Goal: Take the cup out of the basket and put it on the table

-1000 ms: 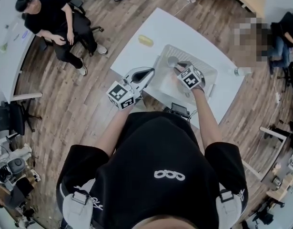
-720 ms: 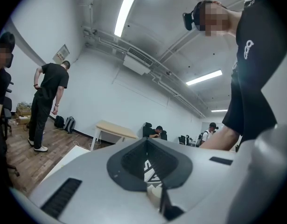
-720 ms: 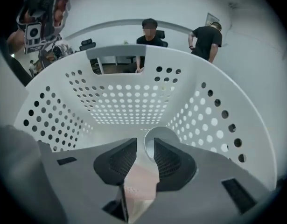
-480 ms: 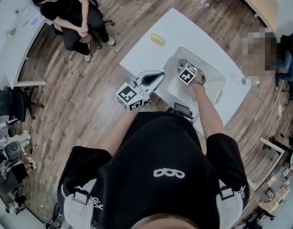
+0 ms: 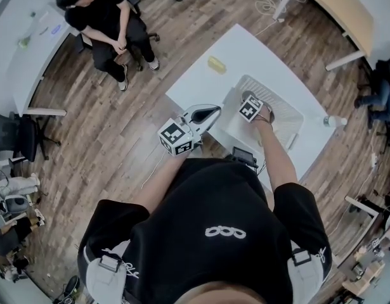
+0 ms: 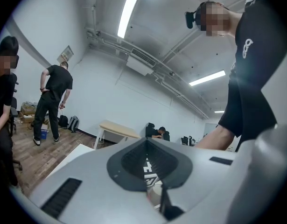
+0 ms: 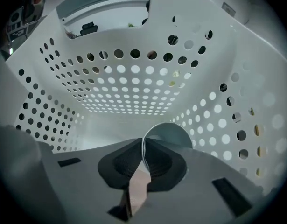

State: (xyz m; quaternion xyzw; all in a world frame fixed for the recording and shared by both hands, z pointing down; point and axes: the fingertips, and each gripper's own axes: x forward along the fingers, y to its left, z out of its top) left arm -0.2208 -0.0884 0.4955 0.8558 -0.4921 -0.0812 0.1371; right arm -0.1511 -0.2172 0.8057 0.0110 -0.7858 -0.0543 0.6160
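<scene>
The right gripper [image 7: 143,157] is pointing steeply down into the white perforated basket [image 7: 124,85], which is sitting on the white tabletop [image 5: 239,46]. Its jaws are pinching the wall of a grey cup [image 7: 170,135], one jaw inside the mouth and one outside, with the thin rim running straight into the gap between the pads. The cup is sitting low in the basket, close to the side wall, with its mouth facing up toward the gripper. Whether its base is resting on the basket floor is not something the views are showing.

The left gripper [image 6: 146,146] is hanging level beside the near edge of the tabletop, away from the basket, with its jaws pressed together on nothing.

Judging by the look of it, the cup is thin-walled, smooth and stiff, so it is probably light and is not likely to give under the pads. The material could be metal or hard plastic; the views are not settling that. A smooth wall held at one side is likely to pivot or slip, since the body is hanging off a narrow grip line. The rim wall is the sensible place to hold here, because the basket sides are leaving little room to span the whole body. A lift straight up, clear of the near wall, looks like the thing the next move is calling for, with the grip kept firm so the cup does not swing against the perforated side.
</scene>
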